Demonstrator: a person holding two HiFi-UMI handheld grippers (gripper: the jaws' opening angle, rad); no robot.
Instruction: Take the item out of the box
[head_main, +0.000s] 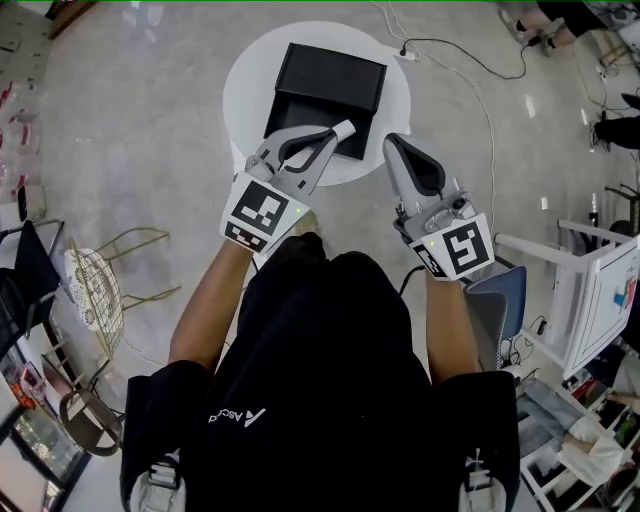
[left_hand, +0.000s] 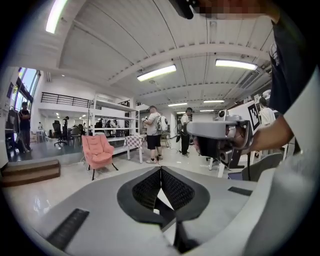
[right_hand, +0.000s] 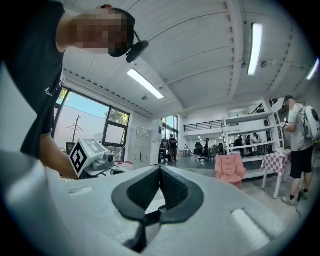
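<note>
Left gripper view: left gripper (left_hand: 160, 171) jaws pressed together, nothing between the pads, only open room beyond. Right gripper view: right gripper (right_hand: 160, 169) likewise clenched and empty.

Head view: both were held out over the near side of the round white table (head_main: 245, 75). Left tips overlapped the near edge of the black box (head_main: 330, 75); right tips were just beside its near right corner, apparently not touching.

Box lay centred on the table (matte, rigid-looking). Item not visible; interior too dark to tell whether a lid was on.

Judged: box light, stiff, likely to slide on the smooth top. Pin one wall, pinch the lid edge or item with the other gripper. Jaws must open first.
</note>
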